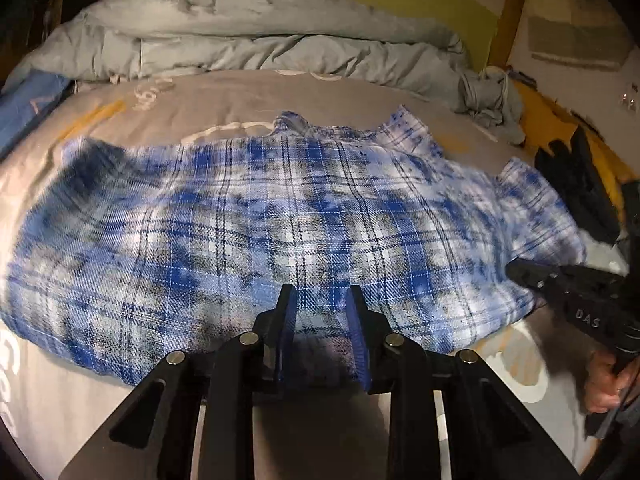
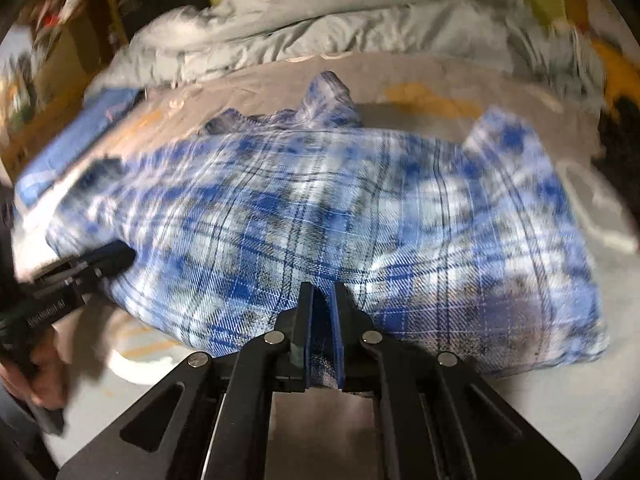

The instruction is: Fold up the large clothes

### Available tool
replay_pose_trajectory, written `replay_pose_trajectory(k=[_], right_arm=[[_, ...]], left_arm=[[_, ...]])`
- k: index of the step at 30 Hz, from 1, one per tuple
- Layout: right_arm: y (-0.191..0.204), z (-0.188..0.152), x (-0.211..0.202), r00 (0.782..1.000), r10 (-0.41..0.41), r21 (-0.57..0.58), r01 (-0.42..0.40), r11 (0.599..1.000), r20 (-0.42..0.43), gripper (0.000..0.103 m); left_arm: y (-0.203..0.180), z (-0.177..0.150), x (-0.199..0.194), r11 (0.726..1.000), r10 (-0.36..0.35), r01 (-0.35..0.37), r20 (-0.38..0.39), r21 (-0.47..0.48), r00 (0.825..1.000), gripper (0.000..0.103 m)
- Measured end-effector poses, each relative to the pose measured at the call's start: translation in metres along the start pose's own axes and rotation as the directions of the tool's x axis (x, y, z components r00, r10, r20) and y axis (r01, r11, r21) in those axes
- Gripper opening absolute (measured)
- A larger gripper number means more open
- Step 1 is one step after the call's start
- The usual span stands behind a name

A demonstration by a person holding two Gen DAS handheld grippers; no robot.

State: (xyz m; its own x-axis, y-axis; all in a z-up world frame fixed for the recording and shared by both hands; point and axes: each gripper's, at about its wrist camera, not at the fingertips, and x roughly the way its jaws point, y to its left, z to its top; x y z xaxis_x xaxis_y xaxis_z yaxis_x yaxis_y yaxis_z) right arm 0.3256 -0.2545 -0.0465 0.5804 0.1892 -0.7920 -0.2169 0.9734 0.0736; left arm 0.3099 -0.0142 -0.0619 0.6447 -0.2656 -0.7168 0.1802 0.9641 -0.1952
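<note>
Blue plaid shirt [image 1: 280, 216] hem pinched in right gripper [image 2: 320, 292] & left gripper [image 1: 322, 294] fingers, edges motion-blurred.

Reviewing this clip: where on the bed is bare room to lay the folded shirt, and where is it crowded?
Bare beige sheet lies between the blue plaid flannel shirt and the rumpled grey duvet; more lies at the near edge beside the left gripper. Crowded: the right side, with a black garment on yellow fabric.
</note>
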Motion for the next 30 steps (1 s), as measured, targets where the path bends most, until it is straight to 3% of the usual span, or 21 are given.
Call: replay_pose_trajectory(k=[3,6,8,11,14,16,17,18,24,27,30], right_arm=[[-0.002,0.002,-0.004,1.0,0.001,0.021,0.0,1.0,-0.012,0.008],[-0.01,0.004,-0.018,0.999,0.022,0.081,-0.019,0.997,-0.031,0.013],[-0.015,0.005,-0.032,1.0,0.029,0.103,-0.028,0.994,-0.007,0.028],[-0.027,0.009,-0.058,0.999,-0.001,0.135,-0.005,0.991,0.049,0.034],[-0.05,0.013,-0.08,0.996,-0.035,0.23,0.014,0.973,0.086,0.05],[-0.069,0.007,-0.093,0.985,-0.152,0.348,0.116,0.93,0.078,0.06],[-0.08,-0.002,-0.1,0.976,-0.199,0.411,0.147,0.9,0.086,0.072],[-0.088,-0.011,-0.105,0.975,-0.193,0.449,0.125,0.885,0.108,0.074],[-0.137,-0.041,-0.083,0.998,-0.053,0.61,0.022,0.792,0.032,0.074],[-0.134,-0.038,-0.08,0.989,-0.14,0.567,0.087,0.819,0.05,0.074],[-0.128,-0.032,-0.069,0.992,-0.1,0.537,0.045,0.842,0.074,0.073]], left_arm=[[-0.006,-0.001,0.0,0.999,0.026,-0.026,0.002,0.023,1.0,0.029],[0.001,-0.001,-0.002,1.0,-0.016,0.016,0.007,-0.015,1.0,0.029],[0.005,-0.001,-0.002,0.999,-0.031,0.031,0.01,-0.031,0.999,0.029],[0.0,0.0,-0.002,1.0,-0.005,0.006,0.013,-0.011,1.0,0.029],[-0.004,-0.001,-0.002,1.0,0.015,-0.015,0.017,0.009,1.0,0.029],[-0.004,-0.002,-0.002,1.0,0.012,-0.012,0.017,0.007,1.0,0.029],[-0.003,-0.002,-0.002,1.0,0.01,-0.01,0.017,0.004,1.0,0.029],[-0.004,-0.002,-0.002,1.0,0.011,-0.011,0.017,0.004,1.0,0.029],[-0.004,-0.002,-0.002,1.0,0.02,-0.02,0.017,0.012,1.0,0.029],[-0.003,-0.002,-0.003,1.0,0.02,-0.02,0.017,0.012,1.0,0.029],[-0.004,-0.002,-0.003,1.0,0.017,-0.017,0.018,0.008,1.0,0.029]])
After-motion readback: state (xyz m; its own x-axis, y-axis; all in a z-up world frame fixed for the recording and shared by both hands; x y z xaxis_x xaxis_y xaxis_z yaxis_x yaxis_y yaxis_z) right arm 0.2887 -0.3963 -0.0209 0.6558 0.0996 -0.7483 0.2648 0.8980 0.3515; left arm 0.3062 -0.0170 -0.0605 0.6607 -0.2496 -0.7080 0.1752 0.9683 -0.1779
